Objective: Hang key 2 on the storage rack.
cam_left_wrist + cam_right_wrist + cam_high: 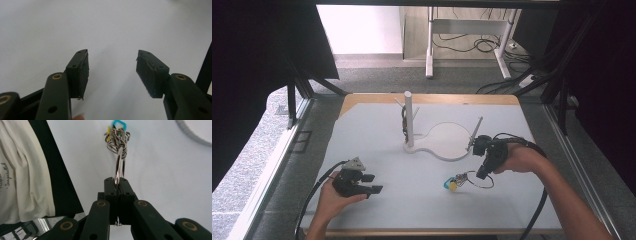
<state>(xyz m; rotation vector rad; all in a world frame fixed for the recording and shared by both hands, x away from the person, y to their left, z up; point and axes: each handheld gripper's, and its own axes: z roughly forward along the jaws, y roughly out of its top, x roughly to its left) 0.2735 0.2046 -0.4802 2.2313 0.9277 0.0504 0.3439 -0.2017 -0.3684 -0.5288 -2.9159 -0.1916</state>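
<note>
The right gripper (117, 182) was clamped tight on the rim of a large metal key ring (120, 165), its 2 jaws pressed flat together around the wire. From the far end of that ring hung a tangle of smaller rings with a blue tag (117, 124) and a yellow one. In the high view the key ring (479, 180) sat low over the white table (377, 150), in front of the stand's round base; the tags (449, 184) looked to be touching the surface, though the picture was too soft to be sure. Gripping the thin rim left the loop open, which would suit slipping it over a peg of the white stand (409, 120) (another dark item already hung there). The left gripper (371, 183) rested near the front left of the table, jaws parted and empty, the bare white surface between its pads (84, 72), probably kept clear of the work.
</note>
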